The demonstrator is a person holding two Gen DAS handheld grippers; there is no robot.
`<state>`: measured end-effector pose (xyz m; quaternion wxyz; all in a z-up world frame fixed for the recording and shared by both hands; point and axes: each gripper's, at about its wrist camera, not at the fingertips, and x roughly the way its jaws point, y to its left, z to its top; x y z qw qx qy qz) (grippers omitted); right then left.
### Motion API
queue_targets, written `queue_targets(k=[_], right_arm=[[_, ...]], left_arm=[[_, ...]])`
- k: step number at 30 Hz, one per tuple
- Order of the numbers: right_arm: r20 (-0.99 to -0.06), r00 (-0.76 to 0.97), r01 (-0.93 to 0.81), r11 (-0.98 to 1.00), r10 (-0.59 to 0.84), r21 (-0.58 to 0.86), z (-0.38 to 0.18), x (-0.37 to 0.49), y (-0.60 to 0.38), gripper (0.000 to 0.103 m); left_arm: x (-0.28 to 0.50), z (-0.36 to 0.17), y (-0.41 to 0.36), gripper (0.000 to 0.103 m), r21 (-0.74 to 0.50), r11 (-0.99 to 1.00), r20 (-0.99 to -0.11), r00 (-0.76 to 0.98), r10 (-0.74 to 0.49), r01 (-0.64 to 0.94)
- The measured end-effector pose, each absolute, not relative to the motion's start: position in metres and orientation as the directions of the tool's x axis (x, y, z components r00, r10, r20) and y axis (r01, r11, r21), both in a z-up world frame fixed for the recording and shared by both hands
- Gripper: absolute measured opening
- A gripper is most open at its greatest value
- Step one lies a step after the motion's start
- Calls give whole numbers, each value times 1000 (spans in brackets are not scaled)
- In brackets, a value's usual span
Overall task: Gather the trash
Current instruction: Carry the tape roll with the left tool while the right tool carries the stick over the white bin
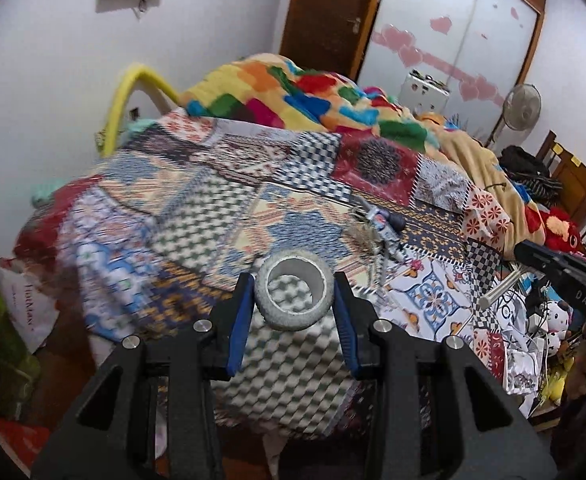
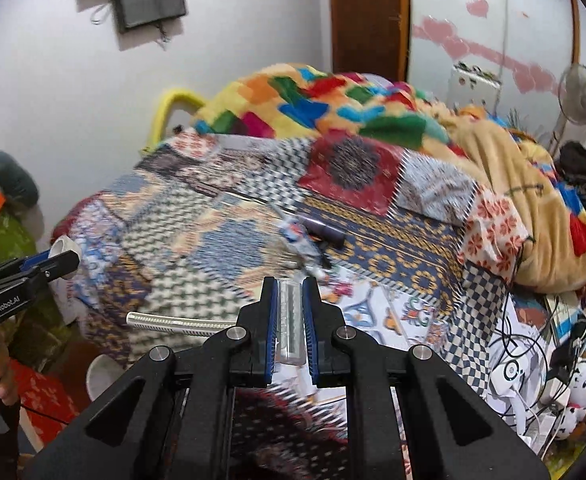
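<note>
Left gripper (image 1: 293, 300): clamped on tape roll (image 1: 291, 295). Right gripper (image 2: 291, 316): pinching silvery strip (image 2: 291, 322), possibly foil. Keep both squeezed while carrying.

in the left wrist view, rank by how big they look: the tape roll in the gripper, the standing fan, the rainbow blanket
1. rainbow blanket, clearly largest.
2. tape roll, though it sits right at the lens, so its real size is unsure.
3. standing fan, far off by the wardrobe.
</note>
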<state>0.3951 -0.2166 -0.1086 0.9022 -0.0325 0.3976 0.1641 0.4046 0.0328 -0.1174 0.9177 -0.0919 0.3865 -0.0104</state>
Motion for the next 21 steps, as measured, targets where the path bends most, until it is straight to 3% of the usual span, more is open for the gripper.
queue_targets(k=[10,21], right_arm=[[-674,651,-442,896,350,38,-69,323,-139,11],[-691,565,-603,798,451,28,-85,259,-41,11]], left_arm=[[291,-86,108,38,-117,981,-679,733,35,-155],[193,-98,176,38,-113,953,-690,712,130,-283]])
